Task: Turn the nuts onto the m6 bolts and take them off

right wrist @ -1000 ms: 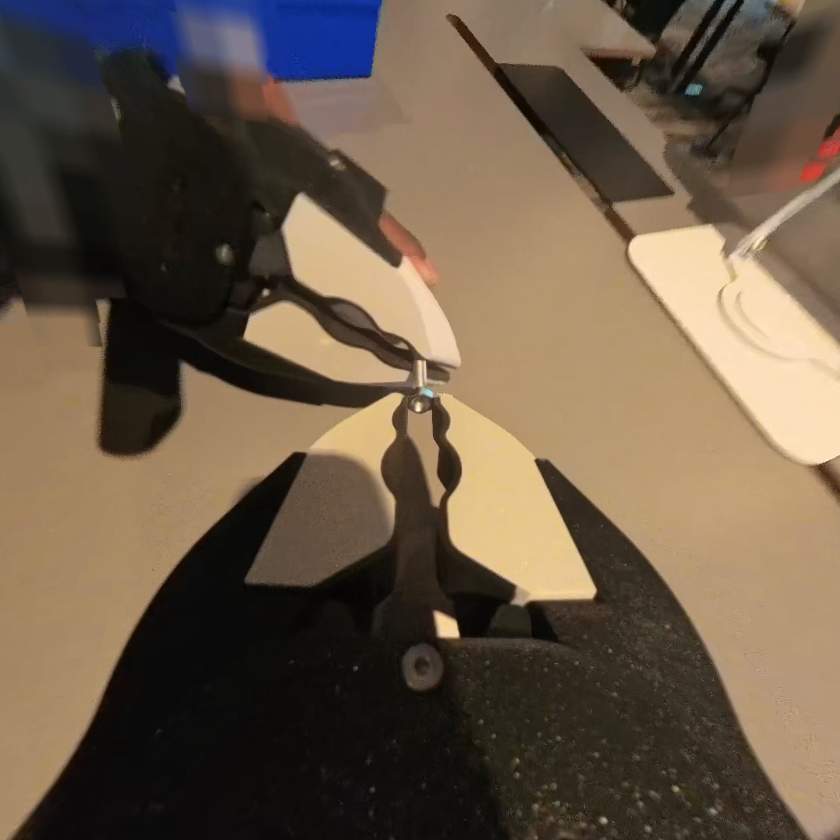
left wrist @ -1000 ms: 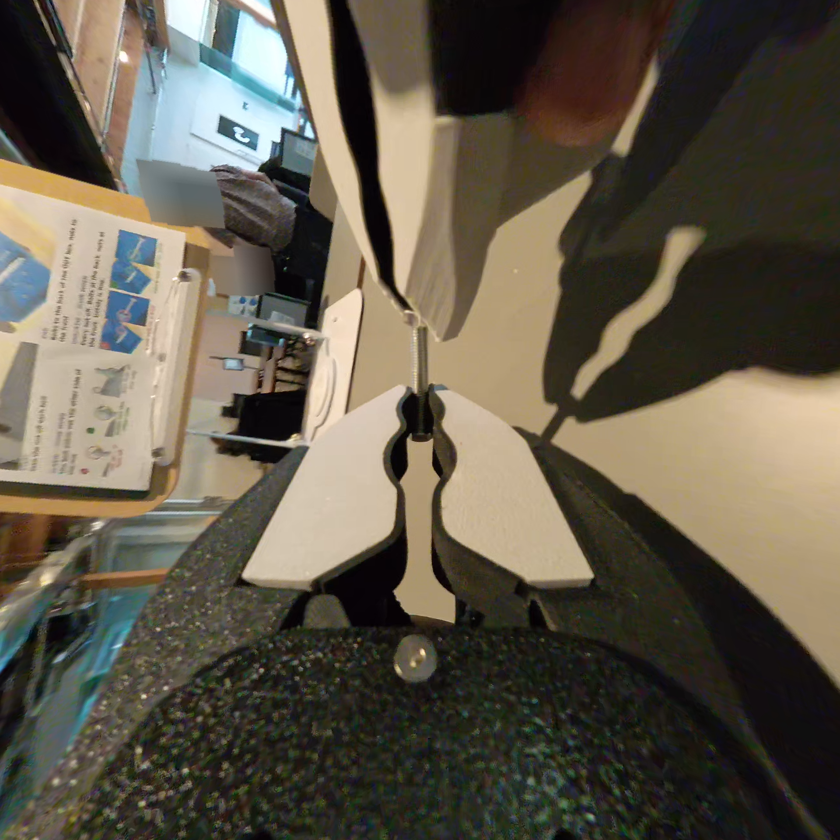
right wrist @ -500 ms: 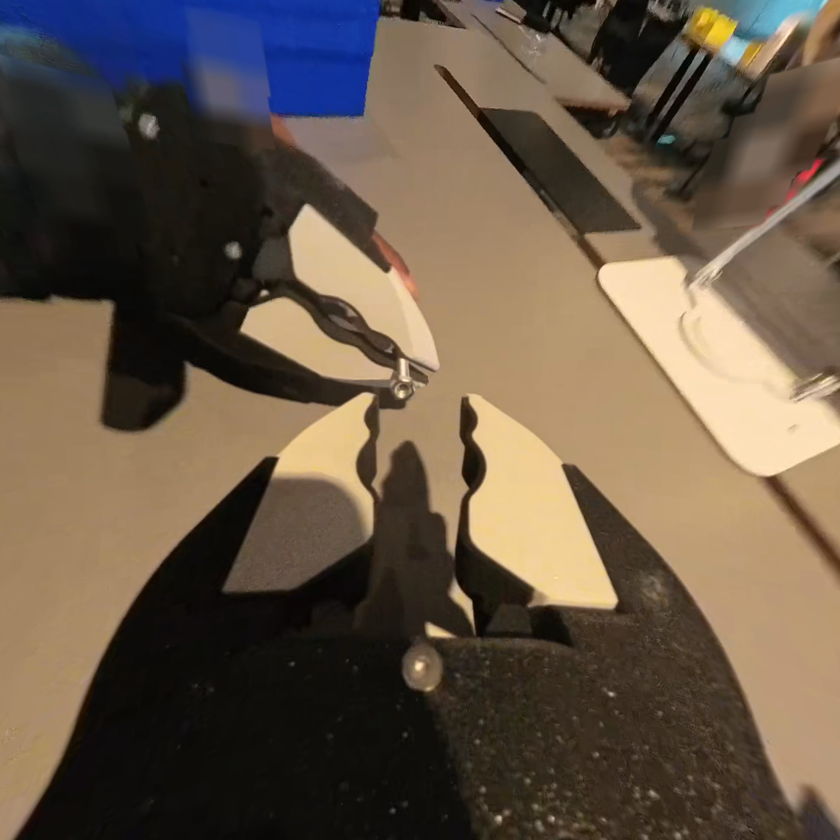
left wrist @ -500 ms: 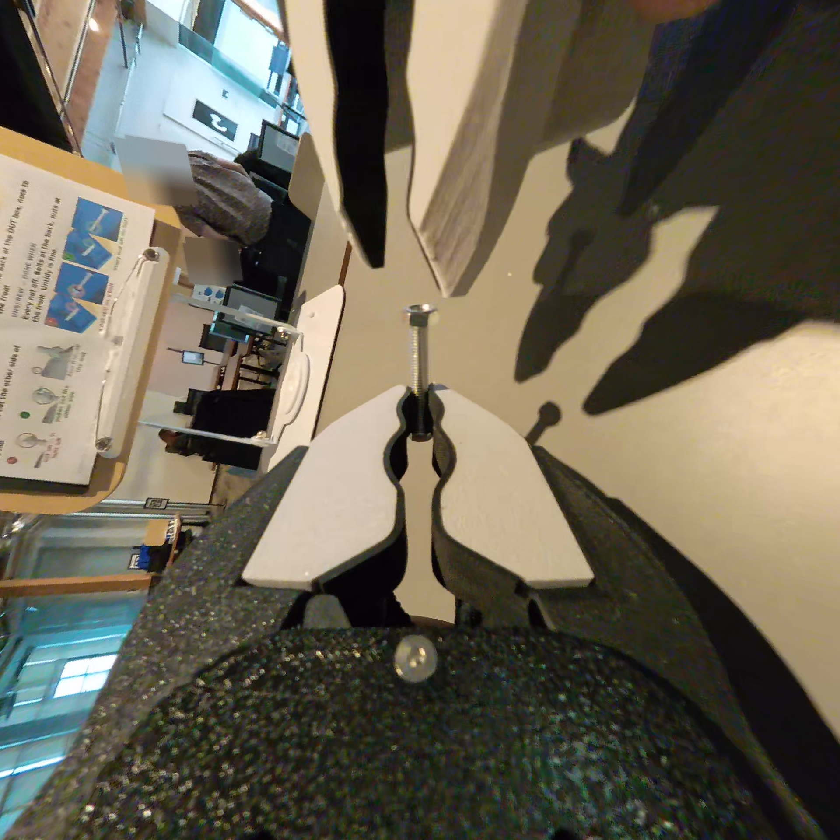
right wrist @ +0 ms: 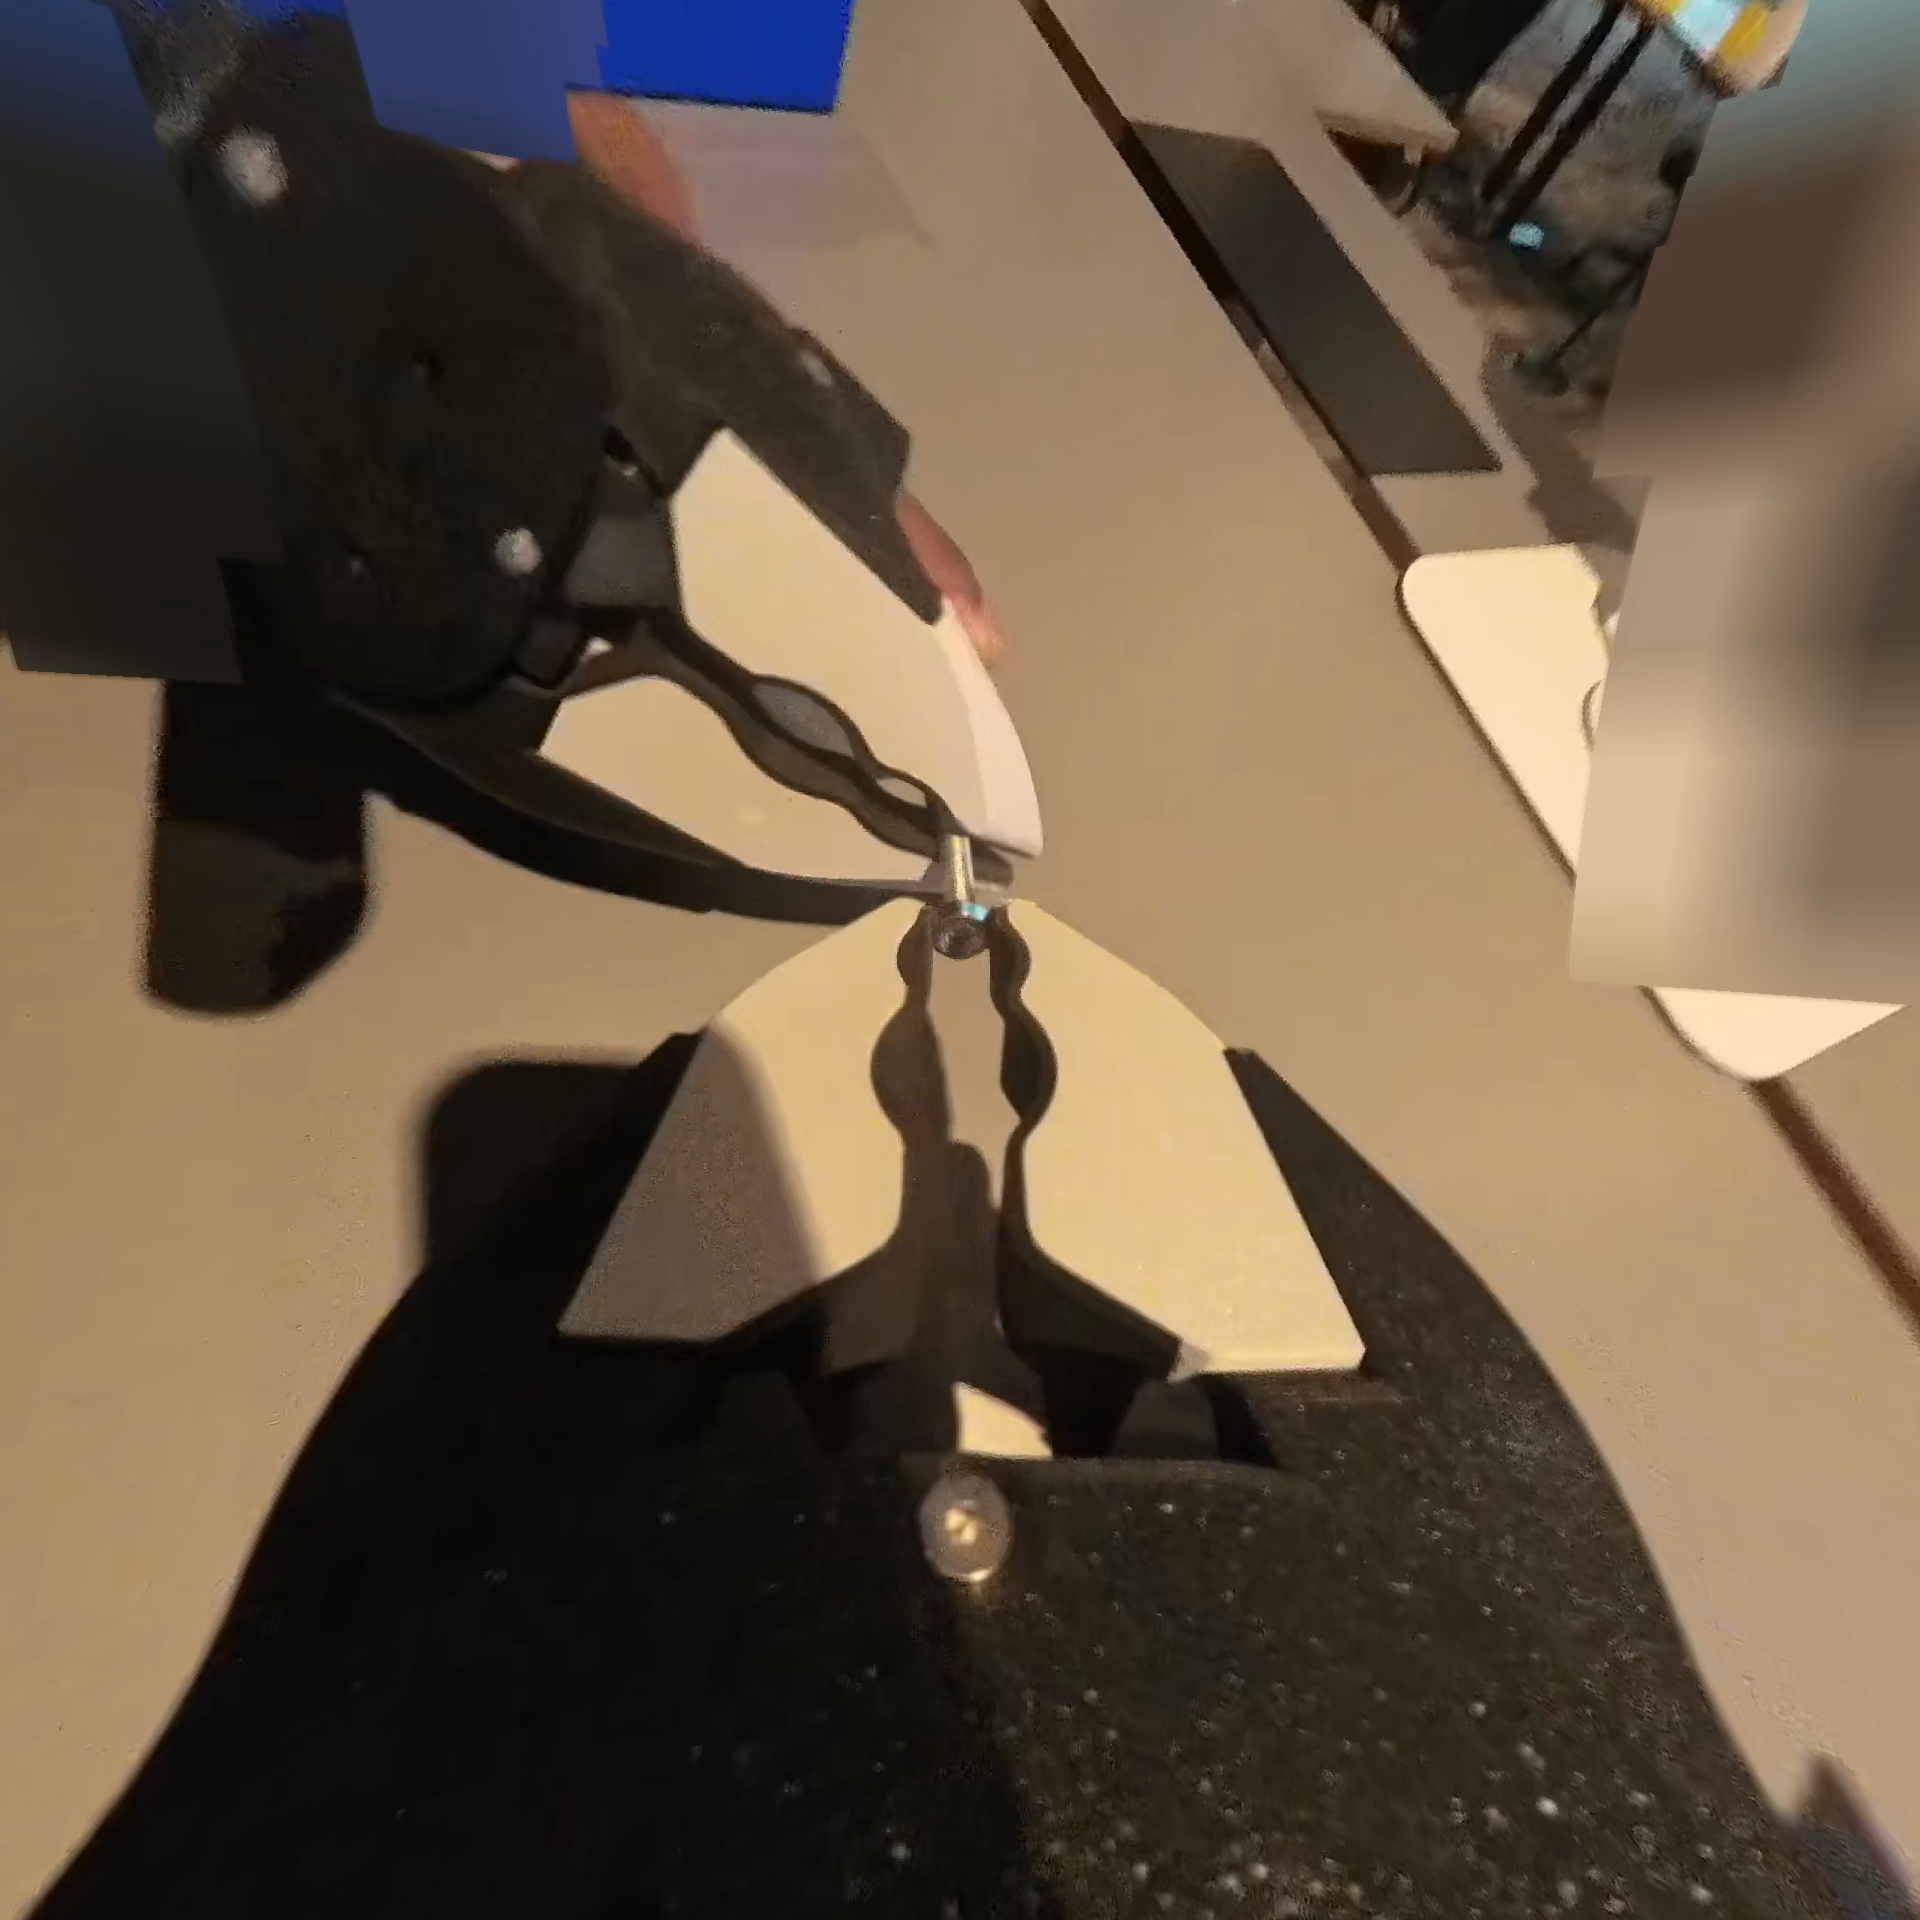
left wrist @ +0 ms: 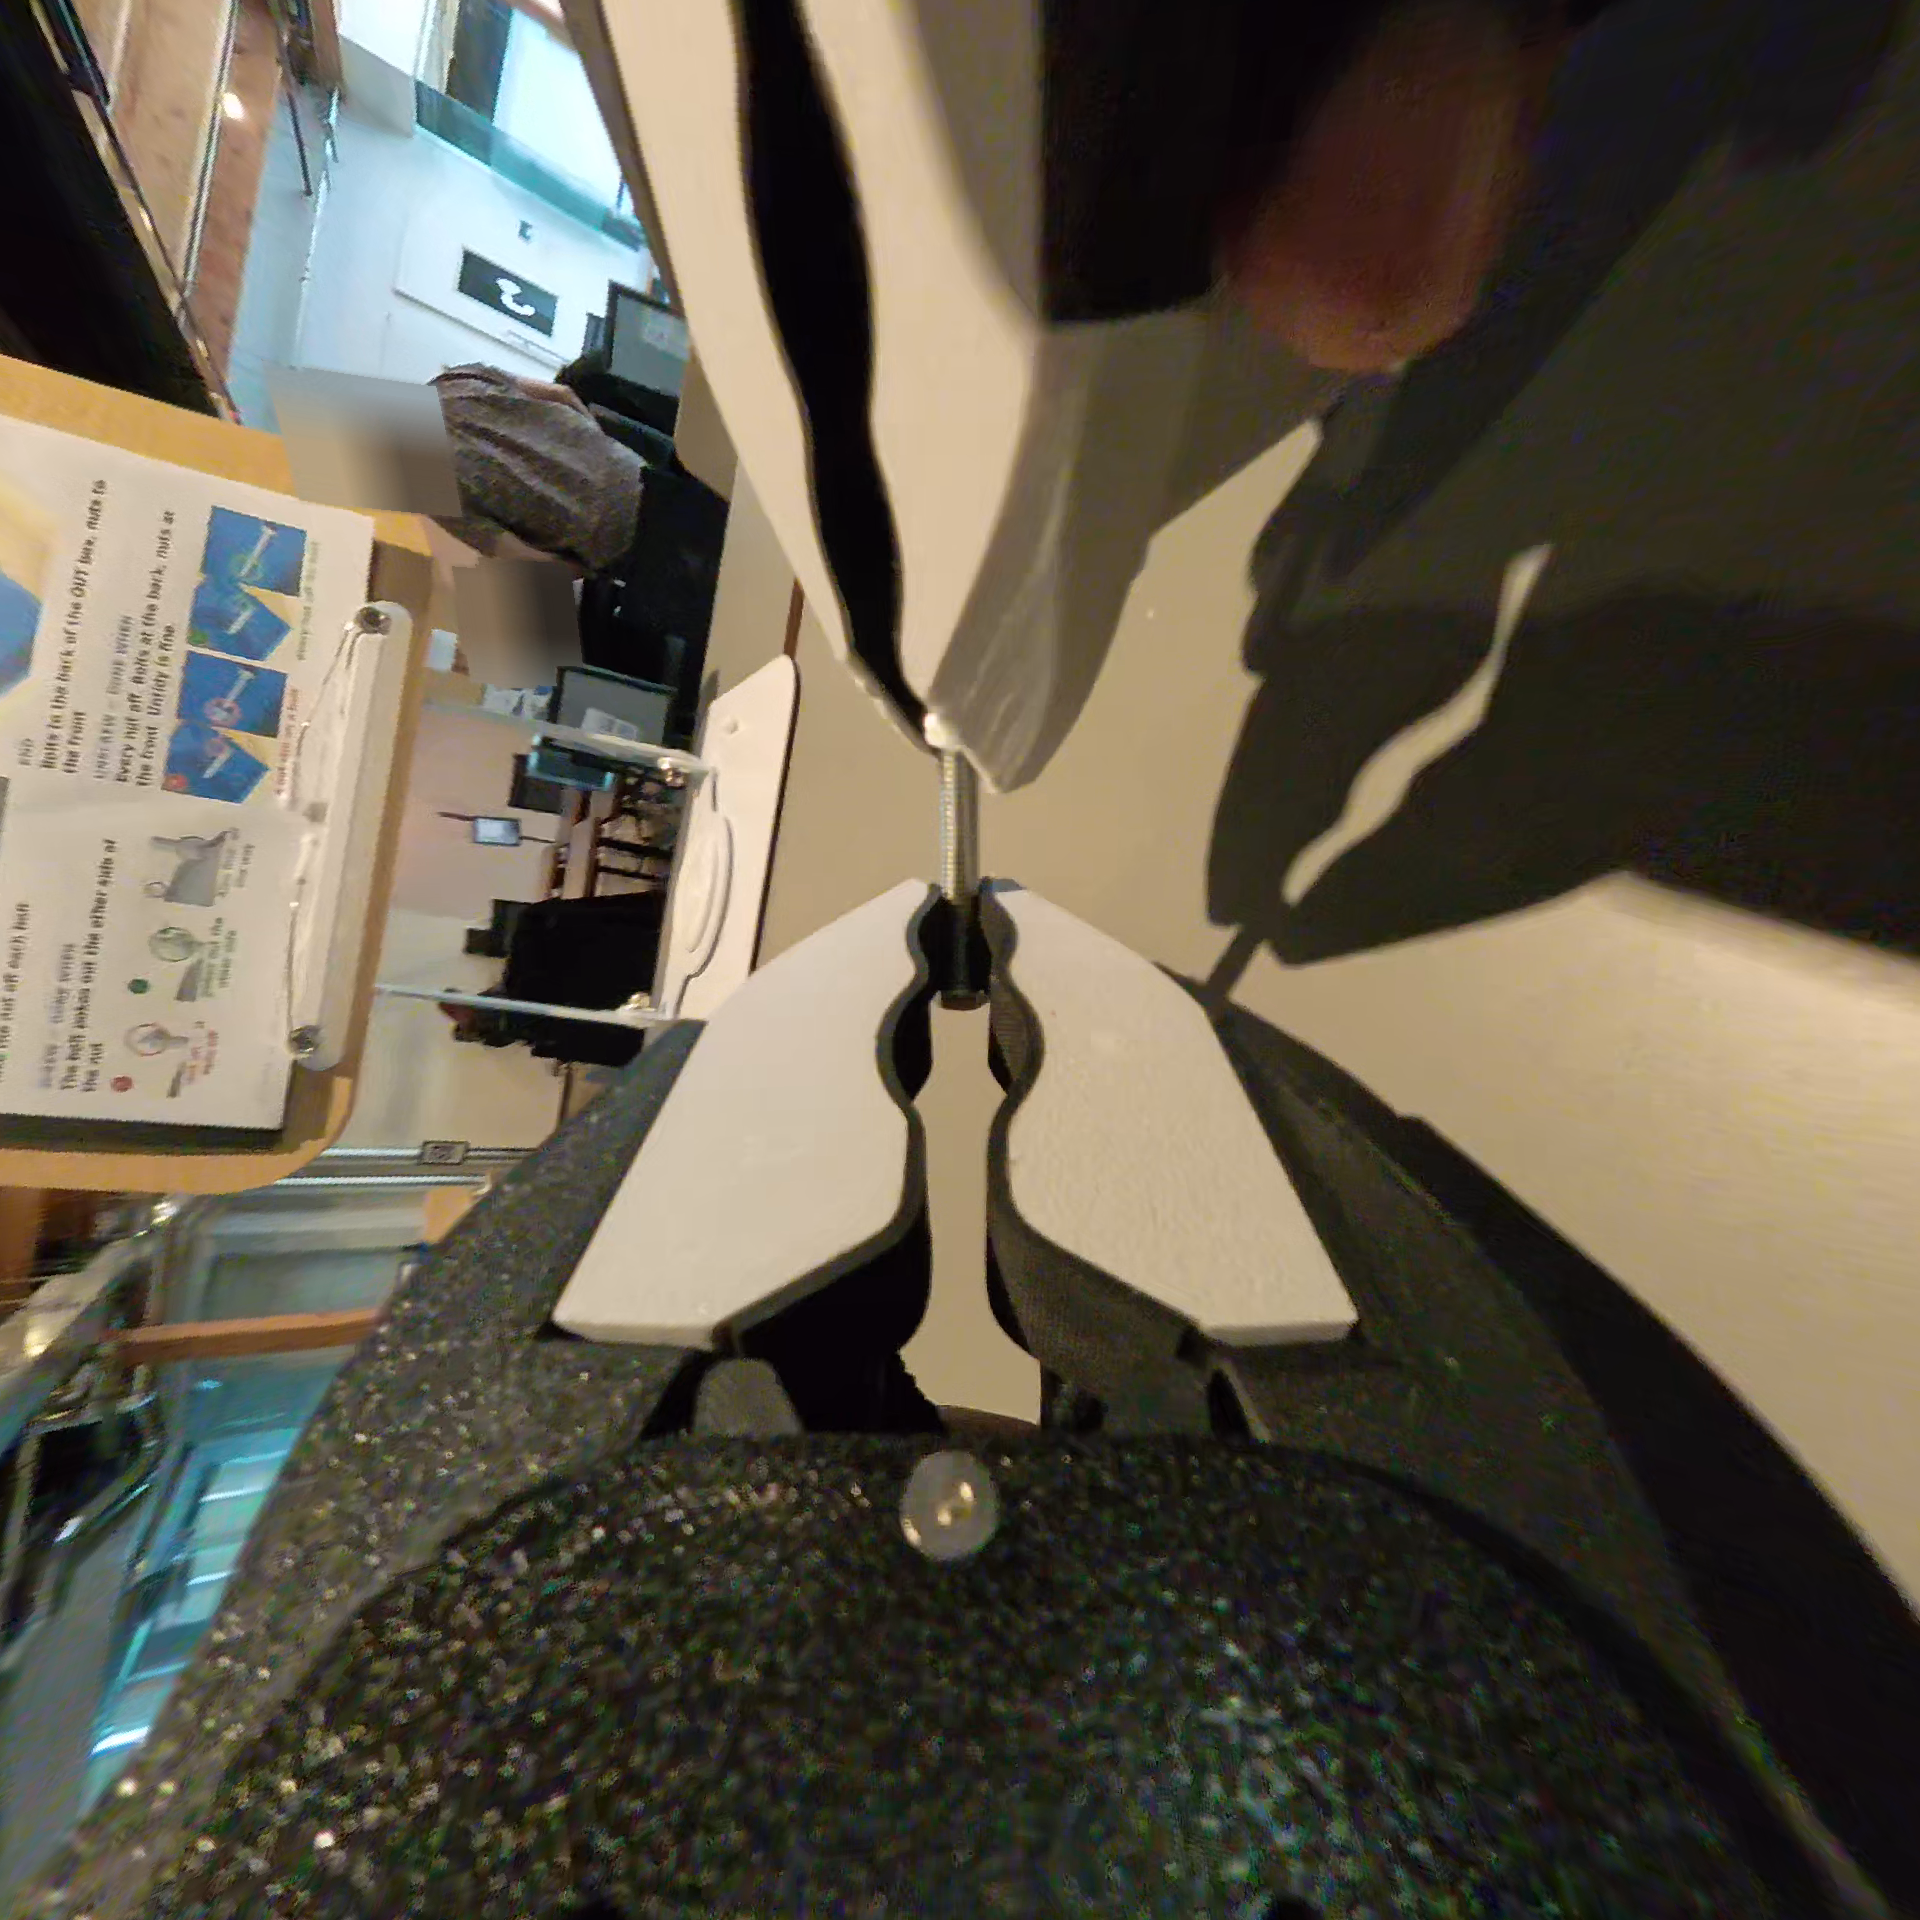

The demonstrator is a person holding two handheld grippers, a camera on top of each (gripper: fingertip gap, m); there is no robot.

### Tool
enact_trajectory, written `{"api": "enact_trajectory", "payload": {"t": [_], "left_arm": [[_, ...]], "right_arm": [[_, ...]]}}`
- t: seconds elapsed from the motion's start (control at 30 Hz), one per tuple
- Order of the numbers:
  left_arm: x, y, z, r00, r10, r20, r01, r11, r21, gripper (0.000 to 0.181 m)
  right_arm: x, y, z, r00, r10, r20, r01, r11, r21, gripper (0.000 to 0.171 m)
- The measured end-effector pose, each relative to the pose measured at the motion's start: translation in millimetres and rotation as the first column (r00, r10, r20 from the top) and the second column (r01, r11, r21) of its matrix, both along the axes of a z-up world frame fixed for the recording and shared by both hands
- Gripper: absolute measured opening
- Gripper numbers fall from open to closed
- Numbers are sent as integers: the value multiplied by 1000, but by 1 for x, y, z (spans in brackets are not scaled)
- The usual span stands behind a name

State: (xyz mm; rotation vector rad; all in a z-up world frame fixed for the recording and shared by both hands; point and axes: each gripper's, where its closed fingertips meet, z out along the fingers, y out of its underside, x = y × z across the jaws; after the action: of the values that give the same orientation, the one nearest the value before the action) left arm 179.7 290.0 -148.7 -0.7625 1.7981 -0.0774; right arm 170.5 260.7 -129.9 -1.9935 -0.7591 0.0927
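Observation:
A silver bolt (left wrist: 956,831) stands between my two grippers above the tan table (right wrist: 1195,727). My left gripper (left wrist: 961,894) is shut on the bolt's lower end. It also shows in the right wrist view (right wrist: 987,842), coming in from the left with the bolt (right wrist: 956,868) at its tips. My right gripper (right wrist: 961,914) is shut on the dark hex nut (right wrist: 958,932) at the bolt's other end. In the left wrist view the right gripper (left wrist: 951,727) comes down from above and hides the nut.
A white lamp base (right wrist: 1496,675) lies on the table's right side and also shows in the left wrist view (left wrist: 727,831). A black mat (right wrist: 1320,312) lies farther back. An instruction sheet on a wooden board (left wrist: 156,779) stands at the left. A person (left wrist: 540,478) sits far behind. The grippers are tip to tip, or close to it.
Half a second ago my right gripper was open and drawn back from the bolt's end. It has come back and shut on the nut. The left gripper has kept its hold.

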Motion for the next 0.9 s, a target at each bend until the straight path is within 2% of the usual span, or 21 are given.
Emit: {"api": "enact_trajectory", "payload": {"t": [0.1, 0.17, 0.23, 0.27, 0.33, 0.43, 0.5, 0.6, 0.9], "left_arm": [[-1, 6, 4, 1000, 24, -2, -24, 996, 88, 5], [-1, 8, 6, 999, 41, 3, -41, 991, 124, 6], [0, 7, 9, 999, 46, 23, -48, 996, 81, 5], [0, 8, 10, 998, 53, 32, -55, 997, 60, 5], [-1, 11, 9, 997, 71, 33, -73, 997, 36, 6], [-2, 12, 7, 997, 66, 32, -66, 998, -13, 5], [-2, 11, 7, 998, 58, 33, -56, 998, -36, 6], [-2, 9, 4, 999, 43, 20, -42, 998, -46, 6], [0, -1, 0, 1000, -17, -7, 16, 999, -51, 5]], "right_arm": [[-1, 3, 0, 956, -104, -273, 68, 988, -137, 10], [-2, 4, 2, 851, -187, -491, 77, 969, -236, 10], [-2, 5, 7, 772, -193, -605, 48, 968, -247, 10], [-2, 5, 10, 770, -170, -615, 34, 973, -227, 12], [3, 6, 12, 831, -135, -539, 46, 983, -176, 38], [13, 4, 14, 956, -72, -285, 63, 997, -42, 45], [17, 2, 13, 995, -49, -88, 52, 998, 33, 42], [13, -1, 13, 996, 0, 87, -10, 994, 111, 34], [3, -6, 4, 971, 69, 229, -100, 987, 126, 21]]}}
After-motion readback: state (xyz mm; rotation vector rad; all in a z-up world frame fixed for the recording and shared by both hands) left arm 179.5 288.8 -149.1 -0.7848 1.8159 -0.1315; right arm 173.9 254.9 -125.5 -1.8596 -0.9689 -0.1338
